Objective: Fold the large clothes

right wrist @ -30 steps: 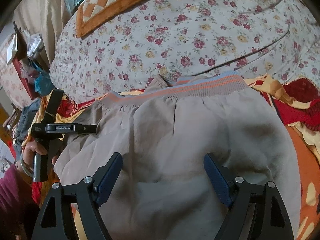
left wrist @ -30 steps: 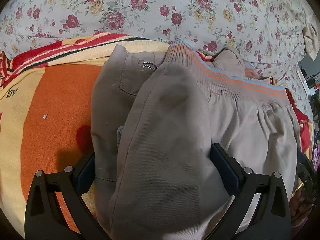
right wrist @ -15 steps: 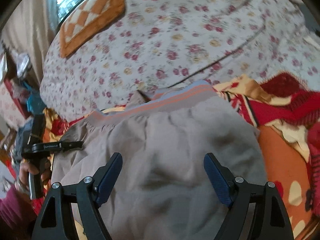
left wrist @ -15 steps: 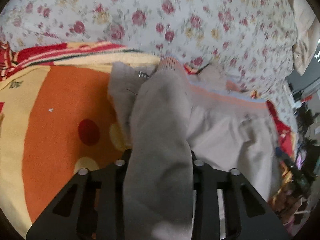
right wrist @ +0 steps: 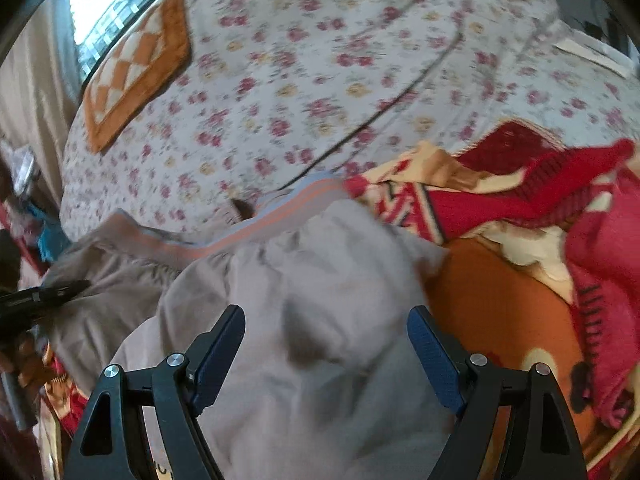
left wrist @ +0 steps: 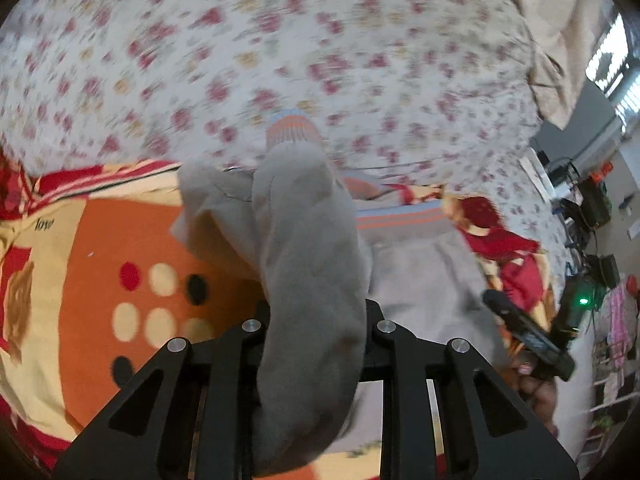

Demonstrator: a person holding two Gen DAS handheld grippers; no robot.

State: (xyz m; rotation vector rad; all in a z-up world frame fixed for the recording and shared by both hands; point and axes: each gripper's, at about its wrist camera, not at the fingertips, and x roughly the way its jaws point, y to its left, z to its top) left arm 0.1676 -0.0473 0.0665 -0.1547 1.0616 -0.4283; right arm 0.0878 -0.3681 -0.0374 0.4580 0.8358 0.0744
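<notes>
Grey fabric of the jacket [left wrist: 308, 264] fills the centre of the left wrist view, its bunched sleeve clamped by the left tongs [left wrist: 316, 312], jaws closing, above an orange blanket [left wrist: 96, 248]. In the right wrist view, the right tongs [right wrist: 326, 340] gape unladen over the jacket on the floral bed [right wrist: 320, 60].

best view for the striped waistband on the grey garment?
Right wrist: the striped waistband runs in a long, mostly unbroken band across the grey garment. Left wrist shows only a bunched end and a short piece beside the held fold.
</notes>
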